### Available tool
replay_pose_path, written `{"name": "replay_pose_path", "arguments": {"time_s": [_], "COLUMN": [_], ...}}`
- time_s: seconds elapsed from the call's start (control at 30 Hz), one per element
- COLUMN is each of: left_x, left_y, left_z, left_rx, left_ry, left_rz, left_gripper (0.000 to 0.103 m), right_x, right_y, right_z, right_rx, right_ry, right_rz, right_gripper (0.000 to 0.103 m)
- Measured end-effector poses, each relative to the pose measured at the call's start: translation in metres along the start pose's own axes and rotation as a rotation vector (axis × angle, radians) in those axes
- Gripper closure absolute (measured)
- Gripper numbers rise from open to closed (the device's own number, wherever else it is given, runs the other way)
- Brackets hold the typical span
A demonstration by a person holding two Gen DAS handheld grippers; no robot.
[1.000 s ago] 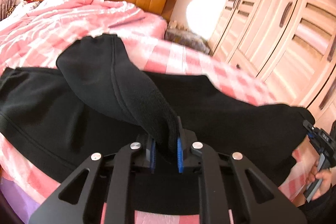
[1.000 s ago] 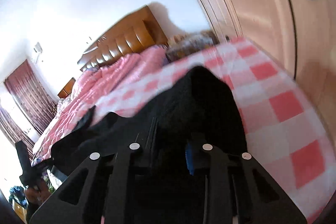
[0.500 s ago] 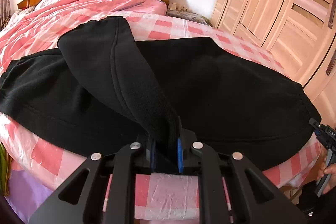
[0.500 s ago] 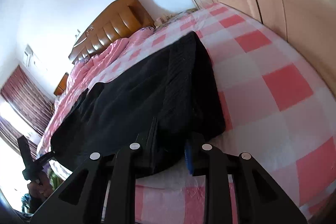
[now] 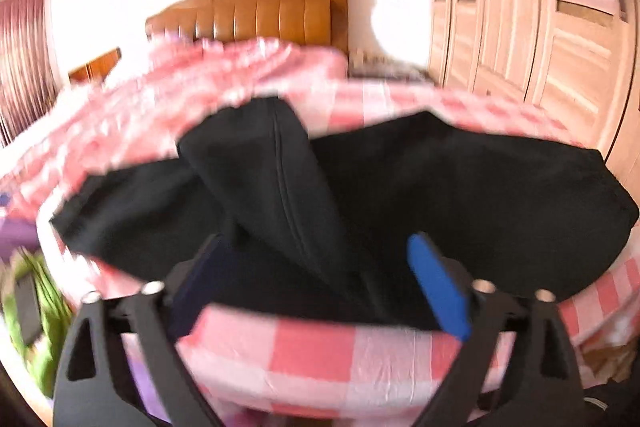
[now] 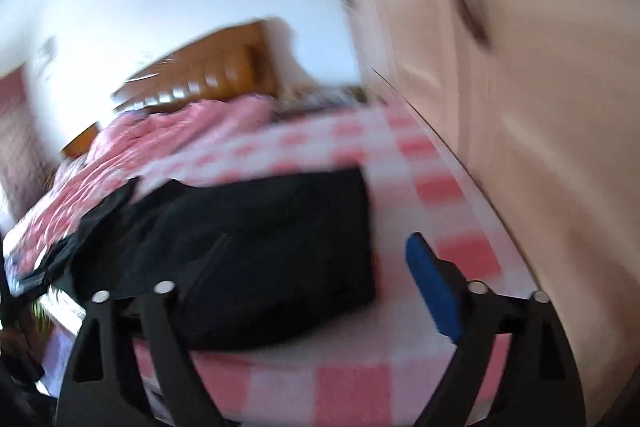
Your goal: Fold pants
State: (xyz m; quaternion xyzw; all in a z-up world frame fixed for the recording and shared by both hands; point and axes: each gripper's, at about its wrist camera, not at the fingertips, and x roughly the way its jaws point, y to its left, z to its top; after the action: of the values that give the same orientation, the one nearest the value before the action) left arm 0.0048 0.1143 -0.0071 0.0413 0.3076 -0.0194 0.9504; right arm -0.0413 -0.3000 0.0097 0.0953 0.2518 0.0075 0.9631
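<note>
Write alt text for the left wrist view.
The left gripper, jaws opening, frames black pants lying on a pink checked bed, one leg folded across them. Behind: a wooden headboard and wardrobe.

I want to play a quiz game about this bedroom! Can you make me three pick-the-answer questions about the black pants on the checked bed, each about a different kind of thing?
1. Where do the black fleece pants lie?
A. on the pink and white checked bedsheet
B. on the floor
C. hanging on the pale wooden wardrobe

2. What colour are the gripper pads?
A. red
B. blue
C. yellow

3. How does the left gripper stand?
A. clamped shut on the pants
B. jaws spread apart
C. holding a pillow

Answers:
1. A, since the dark cloth is spread over the checked sheet near the bed's edge.
2. B, since the pad on the finger shows bright blue in both wrist views.
3. B, since the jaws are opening wide, with a fold of the pants lying loose between them, not pressed.
</note>
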Motion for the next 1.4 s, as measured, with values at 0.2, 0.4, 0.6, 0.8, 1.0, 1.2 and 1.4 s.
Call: {"name": "replay_pose_path", "arguments": {"time_s": [0.2, 0.4, 0.6, 0.8, 1.0, 1.2, 1.4], "left_x": [0.036, 0.106, 0.233, 0.319, 0.333, 0.287, 0.168], "left_y": [0.002, 0.034, 0.031, 0.046, 0.063, 0.079, 0.151], "left_z": [0.03, 0.105, 0.17, 0.163, 0.163, 0.169, 0.147], "left_rx": [0.057, -0.035, -0.018, -0.054, -0.084, -0.116, -0.258], "left_ry": [0.038, 0.148, 0.301, 0.465, 0.408, 0.258, 0.098], "left_rz": [0.1, 0.074, 0.12, 0.174, 0.15, 0.171, 0.145], "left_gripper": [0.002, 0.002, 0.002, 0.017, 0.06, 0.09, 0.091], "right_x": [0.056, 0.153, 0.227, 0.242, 0.252, 0.255, 0.257], "right_y": [0.087, 0.168, 0.213, 0.217, 0.205, 0.195, 0.199], "right_z": [0.029, 0.052, 0.044, 0.036, 0.036, 0.037, 0.036], "right_rx": [-0.191, -0.309, -0.335, -0.297, -0.238, -0.179, -0.185], "right_ry": [0.044, 0.161, 0.272, 0.326, 0.356, 0.368, 0.383], "right_rz": [0.184, 0.26, 0.248, 0.304, 0.311, 0.313, 0.339], "right_gripper": [0.008, 0.007, 0.008, 0.007, 0.007, 0.007, 0.007]}}
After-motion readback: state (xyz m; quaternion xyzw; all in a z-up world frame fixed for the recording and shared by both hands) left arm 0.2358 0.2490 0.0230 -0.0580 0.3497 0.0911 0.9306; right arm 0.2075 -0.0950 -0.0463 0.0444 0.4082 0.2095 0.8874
